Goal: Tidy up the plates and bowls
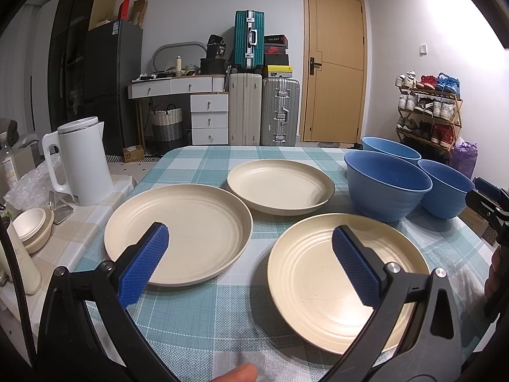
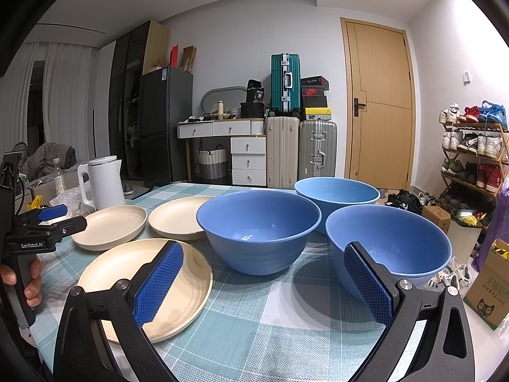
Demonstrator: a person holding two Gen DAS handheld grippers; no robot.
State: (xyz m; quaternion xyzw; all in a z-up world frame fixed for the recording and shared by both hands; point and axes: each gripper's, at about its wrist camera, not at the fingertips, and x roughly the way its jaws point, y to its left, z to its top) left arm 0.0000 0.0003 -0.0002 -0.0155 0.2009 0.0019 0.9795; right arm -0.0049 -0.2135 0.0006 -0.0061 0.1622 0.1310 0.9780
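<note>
On the checked tablecloth point(image 1: 203, 318), a white kettle point(image 1: 84, 159) stands at the far left edge, then three cream plates lie apart: a left plate point(image 1: 197, 238), a far plate point(image 1: 280, 184) and a near plate point(image 1: 318, 286). The left gripper point(image 1: 249, 259) hovers above them, its blue pads spread and holding nothing. To the right stand three blue bowls, a middle bowl point(image 2: 259, 229), a far bowl point(image 2: 337, 191) and a right bowl point(image 2: 391, 242), with the right gripper point(image 2: 264, 281) near them, jaws spread wide and empty.
</note>
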